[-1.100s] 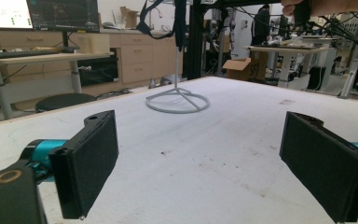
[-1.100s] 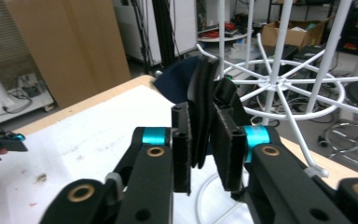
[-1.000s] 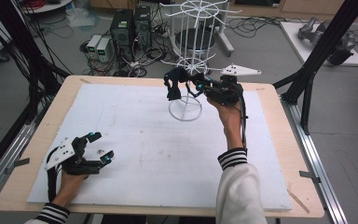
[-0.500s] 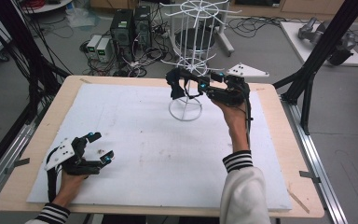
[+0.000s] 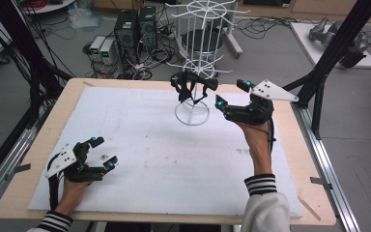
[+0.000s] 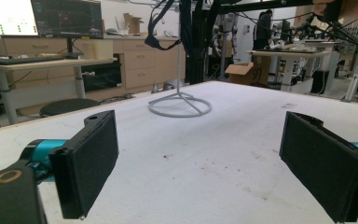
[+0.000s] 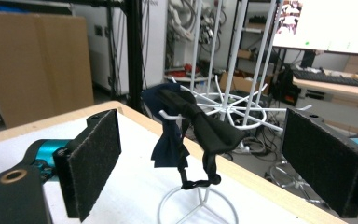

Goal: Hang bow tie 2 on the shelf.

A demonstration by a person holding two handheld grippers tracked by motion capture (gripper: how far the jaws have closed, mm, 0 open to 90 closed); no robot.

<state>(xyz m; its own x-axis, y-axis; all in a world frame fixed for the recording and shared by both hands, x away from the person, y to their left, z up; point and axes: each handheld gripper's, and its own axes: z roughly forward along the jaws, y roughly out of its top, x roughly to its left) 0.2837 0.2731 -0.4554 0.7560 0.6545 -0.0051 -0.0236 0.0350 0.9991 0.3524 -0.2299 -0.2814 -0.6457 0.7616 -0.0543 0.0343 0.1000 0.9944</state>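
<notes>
A dark bow tie [image 5: 193, 86] hung on a hook of the white wire stand [image 5: 192, 112] near the far edge of the counter [image 5: 140, 140], and the right gripper [image 5: 233, 96] beside it had just opened its fingers with nothing between them, while the left gripper [image 5: 102, 152], near the left front corner, held its fingers wide apart too.

No text, label, brand or number is showing clearly enough to be read; the writing on the monitor screens [image 6: 65, 17] is staying too small.
</notes>
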